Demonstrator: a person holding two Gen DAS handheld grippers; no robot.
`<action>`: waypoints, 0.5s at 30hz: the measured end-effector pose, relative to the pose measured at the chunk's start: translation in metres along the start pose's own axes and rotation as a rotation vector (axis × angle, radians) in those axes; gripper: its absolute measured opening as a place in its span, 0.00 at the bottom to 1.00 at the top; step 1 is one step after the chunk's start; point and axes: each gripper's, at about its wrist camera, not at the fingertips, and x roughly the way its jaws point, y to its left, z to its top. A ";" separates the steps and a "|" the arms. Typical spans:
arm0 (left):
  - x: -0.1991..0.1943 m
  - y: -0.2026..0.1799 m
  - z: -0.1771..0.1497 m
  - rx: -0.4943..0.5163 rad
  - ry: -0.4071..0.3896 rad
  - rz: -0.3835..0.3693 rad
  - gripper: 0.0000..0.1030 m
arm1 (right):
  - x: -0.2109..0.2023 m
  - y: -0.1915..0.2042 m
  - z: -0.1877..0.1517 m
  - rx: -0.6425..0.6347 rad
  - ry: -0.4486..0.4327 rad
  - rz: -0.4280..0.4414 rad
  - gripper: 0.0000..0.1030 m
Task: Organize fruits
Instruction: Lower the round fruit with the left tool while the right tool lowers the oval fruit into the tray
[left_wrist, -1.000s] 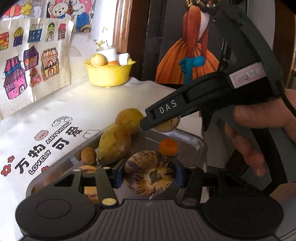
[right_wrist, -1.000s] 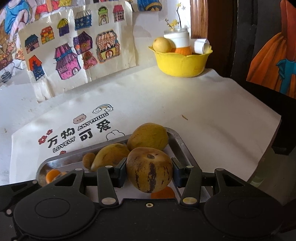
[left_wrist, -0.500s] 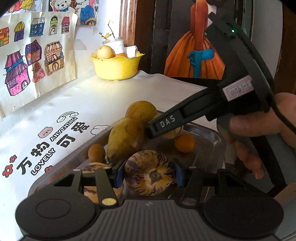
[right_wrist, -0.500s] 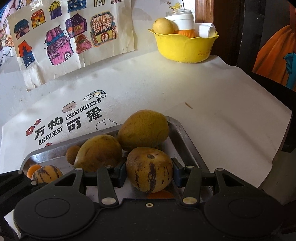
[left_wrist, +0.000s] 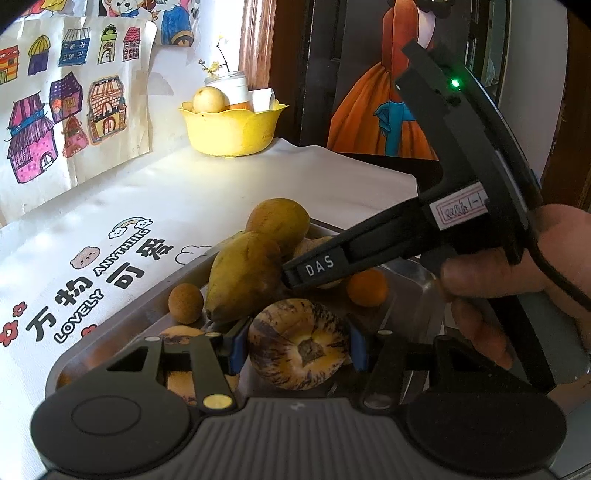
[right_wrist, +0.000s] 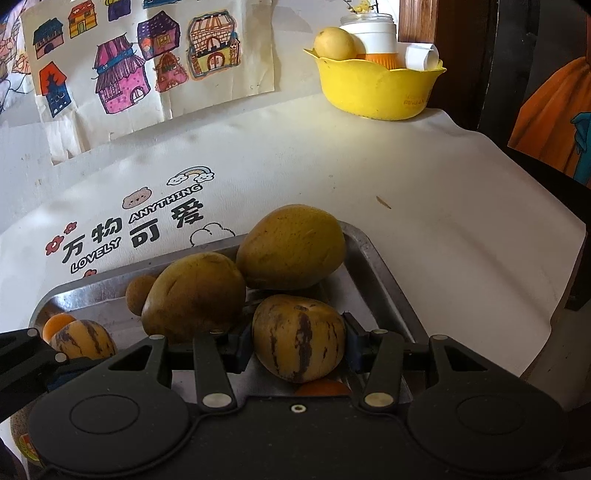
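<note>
My left gripper (left_wrist: 297, 349) is shut on a purple-striped pepino melon (left_wrist: 299, 343) just above the metal tray (left_wrist: 413, 291). My right gripper (right_wrist: 297, 341) is shut on a second striped pepino melon (right_wrist: 299, 338) over the same tray (right_wrist: 369, 258); its body also shows in the left wrist view (left_wrist: 369, 251). In the tray lie two yellow-brown mangoes (right_wrist: 291, 247) (right_wrist: 194, 295), a small brown round fruit (right_wrist: 136, 293), a small orange (left_wrist: 367, 288) and another striped melon (right_wrist: 83, 338).
A yellow bowl (right_wrist: 376, 92) with a pale fruit, a jar and a paper roll stands at the far back of the white cloth (right_wrist: 369, 177). Children's drawings (right_wrist: 122, 70) hang on the wall behind. The table edge drops off at the right.
Both grippers have sunk lower and closer to the tray, each still holding its melon. The mangoes now look nearer in both views.
</note>
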 end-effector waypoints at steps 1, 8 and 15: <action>0.000 0.000 0.000 0.002 0.000 -0.001 0.55 | 0.000 0.000 0.000 0.002 0.001 0.001 0.49; -0.001 -0.001 -0.001 0.003 0.001 -0.011 0.57 | 0.000 0.000 0.001 -0.006 0.007 0.001 0.50; -0.001 -0.002 -0.001 0.016 0.003 -0.011 0.60 | -0.001 0.000 0.001 -0.005 0.011 0.000 0.51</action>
